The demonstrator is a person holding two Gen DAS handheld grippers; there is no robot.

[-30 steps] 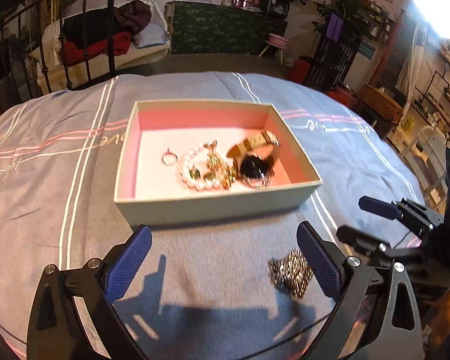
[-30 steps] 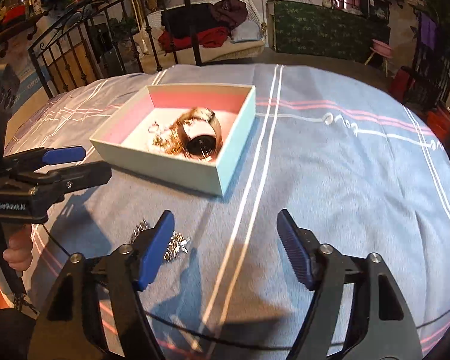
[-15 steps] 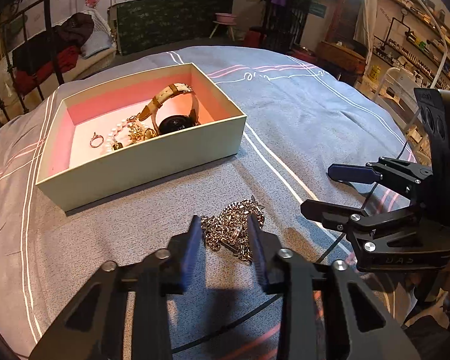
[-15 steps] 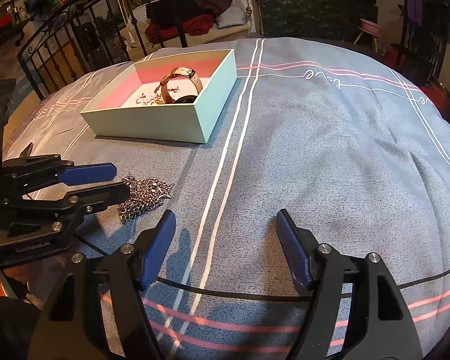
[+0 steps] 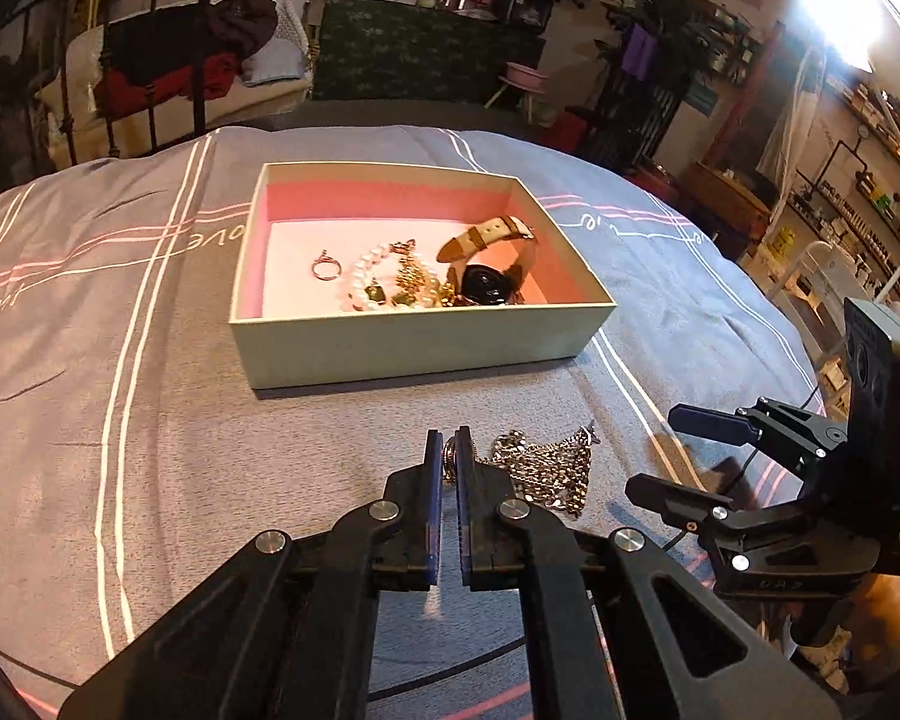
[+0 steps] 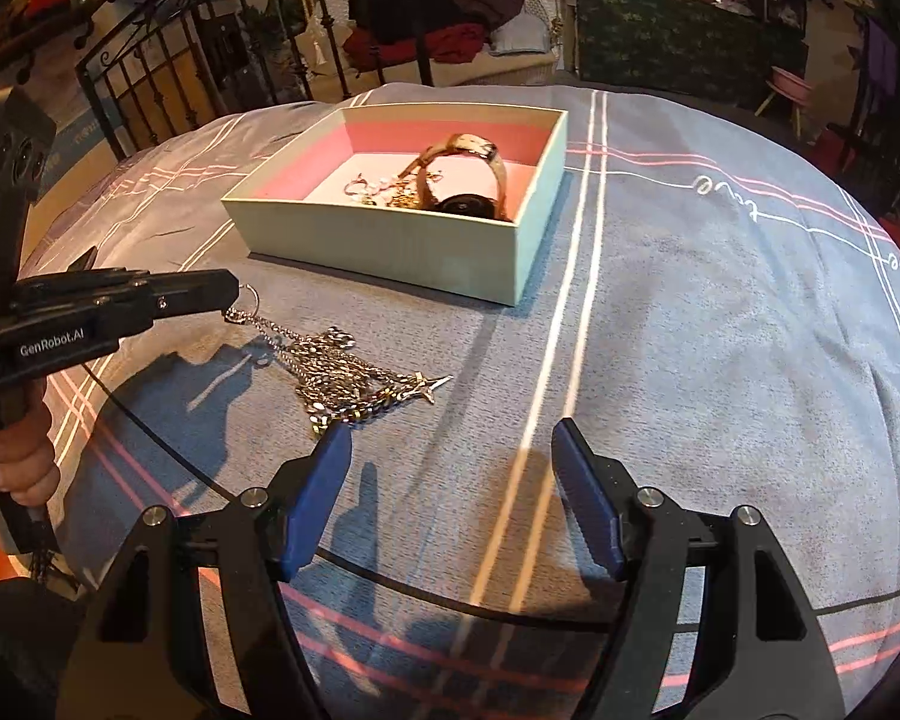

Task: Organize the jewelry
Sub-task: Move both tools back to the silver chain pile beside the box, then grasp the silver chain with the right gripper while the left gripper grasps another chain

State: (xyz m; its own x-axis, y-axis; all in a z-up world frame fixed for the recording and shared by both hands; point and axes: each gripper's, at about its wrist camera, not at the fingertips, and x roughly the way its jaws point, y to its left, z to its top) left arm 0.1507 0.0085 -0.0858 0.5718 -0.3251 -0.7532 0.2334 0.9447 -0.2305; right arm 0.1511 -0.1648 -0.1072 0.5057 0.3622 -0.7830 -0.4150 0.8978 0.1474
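On a striped grey bedspread, the left gripper has just pinched shut on the ring end of a silver chain, its two blue pads pressed nearly together with the metal loop caught at their tips. Seen from the right wrist, the same gripper reaches in from the left, the ring showing just past its nose, while the rest of the chain trails away from it in a loose heap on the cloth, its long axis running from the clamped ring towards the right gripper. That gripper hovers with its jaws wide apart and nothing between them; its nearer pad sits just beside the chain's far end but grips none of it. Beyond the chain, straight ahead of the left gripper, sits the open box, pale green outside and pink within, already holding a ring, a string of pearls, gold pieces and a watch with a tan strap. The chain appears to be the last piece outside the box. Because the held end is the end nearer the left hand and the box lies forward of it, the lift would likely fall to the left, with most of the chain hanging below the pads and needing to clear the box's near wall. In the background stand an iron bed frame and cluttered shelves.
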